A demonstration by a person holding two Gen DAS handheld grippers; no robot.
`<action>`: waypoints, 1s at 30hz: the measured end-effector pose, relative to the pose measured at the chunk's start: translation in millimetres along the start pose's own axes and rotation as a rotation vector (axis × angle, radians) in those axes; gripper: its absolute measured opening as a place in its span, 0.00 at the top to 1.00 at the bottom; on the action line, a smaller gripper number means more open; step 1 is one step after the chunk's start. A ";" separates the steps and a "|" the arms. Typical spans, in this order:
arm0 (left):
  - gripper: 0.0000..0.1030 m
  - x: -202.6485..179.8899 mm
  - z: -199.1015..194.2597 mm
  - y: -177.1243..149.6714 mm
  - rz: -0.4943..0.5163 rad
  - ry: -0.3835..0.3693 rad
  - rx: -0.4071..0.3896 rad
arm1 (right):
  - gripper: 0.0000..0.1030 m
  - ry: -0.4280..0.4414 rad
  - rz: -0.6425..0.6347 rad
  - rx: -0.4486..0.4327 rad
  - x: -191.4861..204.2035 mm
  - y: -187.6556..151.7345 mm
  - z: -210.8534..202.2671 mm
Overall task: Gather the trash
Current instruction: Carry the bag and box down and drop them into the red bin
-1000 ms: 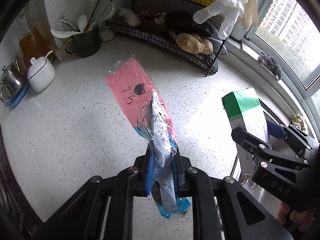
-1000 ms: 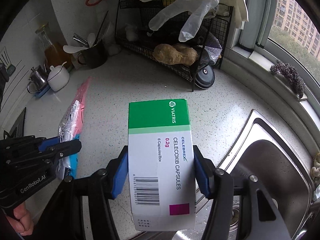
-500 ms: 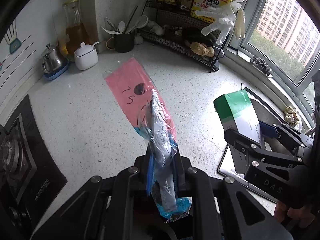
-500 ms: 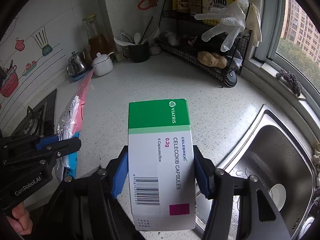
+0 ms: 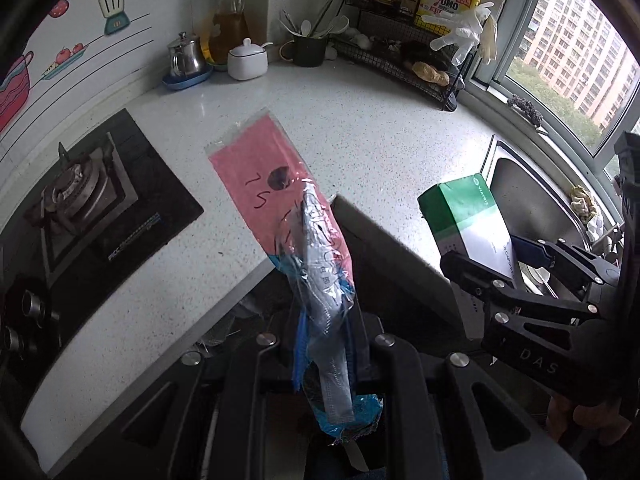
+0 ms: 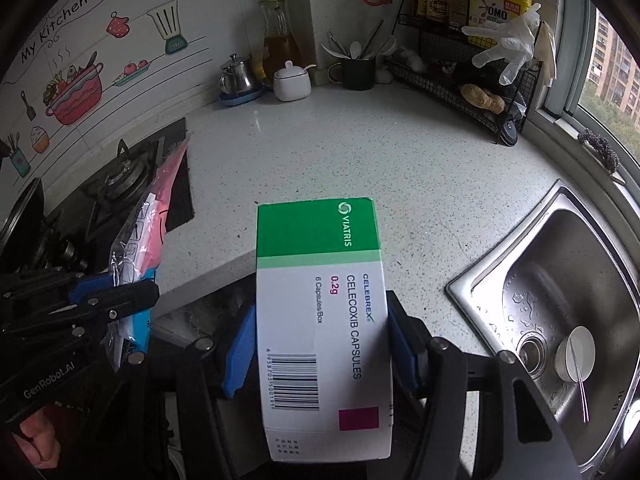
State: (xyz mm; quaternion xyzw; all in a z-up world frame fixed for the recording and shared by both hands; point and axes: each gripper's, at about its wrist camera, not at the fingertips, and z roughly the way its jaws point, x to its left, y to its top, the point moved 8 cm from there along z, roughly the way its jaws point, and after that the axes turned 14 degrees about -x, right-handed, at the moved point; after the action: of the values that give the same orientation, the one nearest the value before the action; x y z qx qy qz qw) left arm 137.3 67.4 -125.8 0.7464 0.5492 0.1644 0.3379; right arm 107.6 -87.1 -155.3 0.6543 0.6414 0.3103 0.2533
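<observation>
The left gripper [image 5: 326, 344] is clenched on a crinkled plastic wrapper [image 5: 280, 208], pinched at its lower end; the pink upper part stands free above the desk [image 5: 360, 136] edge. It looks feather-light and limp, slick film that could slide out of a loose pinch, so the bunched thick end is the sensible place to hold it.

The right gripper [image 6: 320, 340] grasps a medicine box [image 6: 320, 304] across its two long sides, at mid-length. The box looks light, stiff cardboard, probably empty and easy to crush if squeezed harder.

Both items hang over the desk's near edge, with the box on the sink [image 6: 560, 300] side of the wrapper. A stove [image 5: 80, 200] lies on the wrapper's far side from the sink. At the desk's back stand a rack [image 6: 460, 64], a mug of utensils [image 6: 356, 68] and a white pot [image 6: 292, 80], all well apart from the grippers. No bin shows in either view.
</observation>
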 end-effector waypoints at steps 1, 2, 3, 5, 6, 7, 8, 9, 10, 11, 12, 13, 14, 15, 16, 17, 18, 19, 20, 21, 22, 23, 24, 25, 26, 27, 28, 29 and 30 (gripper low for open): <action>0.86 3.1 -3.3 -7.3 -0.009 0.001 0.004 | 0.45 0.005 -0.003 0.004 5.6 -6.5 -1.9; 0.86 6.4 -6.7 -15.8 -0.019 0.003 0.010 | 0.45 0.011 -0.008 0.007 11.2 -12.3 -3.2; 0.86 8.9 -9.0 -23.1 -0.026 0.008 0.015 | 0.45 0.018 -0.011 0.012 16.0 -18.1 -4.1; 0.86 14.1 -13.2 -38.1 -0.037 0.021 0.027 | 0.45 0.034 -0.008 0.032 24.0 -30.2 -4.6; 0.86 16.5 -15.2 -45.6 -0.045 0.024 0.031 | 0.45 0.040 -0.009 0.038 27.1 -36.0 -5.7; 0.86 18.5 -16.2 -51.9 -0.050 0.028 0.036 | 0.45 0.045 -0.013 0.044 30.8 -41.4 -5.6; 0.86 20.8 -16.4 -59.2 -0.054 0.033 0.045 | 0.45 0.048 -0.020 0.050 33.5 -46.3 -4.8; 0.86 22.3 -16.3 -66.8 -0.056 0.036 0.054 | 0.45 0.050 -0.024 0.060 35.4 -51.3 -3.2; 0.86 23.2 -15.4 -73.0 -0.059 0.039 0.062 | 0.45 0.049 -0.026 0.068 37.4 -57.6 -1.9; 0.86 24.8 -14.0 -79.8 -0.062 0.043 0.073 | 0.45 0.051 -0.030 0.080 38.4 -63.0 1.0; 0.86 26.1 -11.7 -86.7 -0.067 0.045 0.086 | 0.45 0.052 -0.033 0.094 39.0 -68.7 4.0; 0.86 27.0 -8.8 -93.6 -0.072 0.044 0.098 | 0.45 0.055 -0.034 0.110 39.3 -75.0 7.1; 0.86 28.1 -6.1 -100.8 -0.073 0.048 0.108 | 0.45 0.060 -0.034 0.124 38.2 -80.0 10.7; 0.86 28.8 -1.3 -107.2 -0.073 0.051 0.119 | 0.45 0.060 -0.033 0.137 37.1 -85.2 14.9; 0.86 29.2 4.0 -113.3 -0.073 0.052 0.130 | 0.45 0.060 -0.032 0.151 35.8 -91.1 19.6; 0.86 28.8 9.9 -119.7 -0.075 0.048 0.140 | 0.45 0.062 -0.029 0.163 33.8 -97.6 24.8; 0.86 28.2 16.9 -126.8 -0.079 0.042 0.154 | 0.45 0.060 -0.028 0.175 31.9 -104.1 29.9; 0.86 27.2 23.0 -133.5 -0.085 0.039 0.166 | 0.45 0.057 -0.026 0.190 29.1 -111.2 35.7; 0.86 26.0 31.1 -140.4 -0.088 0.031 0.178 | 0.45 0.060 -0.021 0.204 27.0 -118.8 40.2; 0.86 25.1 39.2 -146.4 -0.088 0.028 0.189 | 0.45 0.061 -0.018 0.212 24.0 -125.0 45.7; 0.86 24.7 48.3 -153.4 -0.088 0.026 0.202 | 0.45 0.053 -0.020 0.220 22.9 -133.9 50.4; 0.86 24.1 57.1 -159.5 -0.086 0.022 0.212 | 0.45 0.046 -0.020 0.232 19.1 -141.5 56.7; 0.86 24.6 67.4 -166.9 -0.085 0.025 0.225 | 0.45 0.040 -0.018 0.241 15.4 -148.7 63.3; 0.86 25.2 77.8 -173.8 -0.089 0.024 0.234 | 0.45 0.035 -0.013 0.252 11.9 -155.8 70.5; 0.86 25.3 88.1 -179.8 -0.094 0.017 0.241 | 0.45 0.035 -0.008 0.261 8.9 -163.0 78.5; 0.86 25.7 98.2 -186.1 -0.099 0.012 0.246 | 0.45 0.036 -0.006 0.267 6.8 -170.1 86.7; 0.86 26.1 108.1 -193.2 -0.104 0.005 0.250 | 0.45 0.034 -0.004 0.275 4.3 -177.6 96.0; 0.86 26.8 118.6 -199.5 -0.106 0.001 0.260 | 0.45 0.034 0.000 0.284 2.0 -184.3 105.0; 0.86 27.5 129.1 -205.5 -0.105 -0.006 0.269 | 0.45 0.034 0.006 0.293 -0.3 -190.2 114.1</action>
State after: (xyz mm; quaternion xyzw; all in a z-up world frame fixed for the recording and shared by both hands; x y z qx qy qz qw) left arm 80.6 85.7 -362.7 0.7556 0.6036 0.0694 0.2447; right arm 61.2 -70.5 -371.6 0.6811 0.6819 0.2249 0.1432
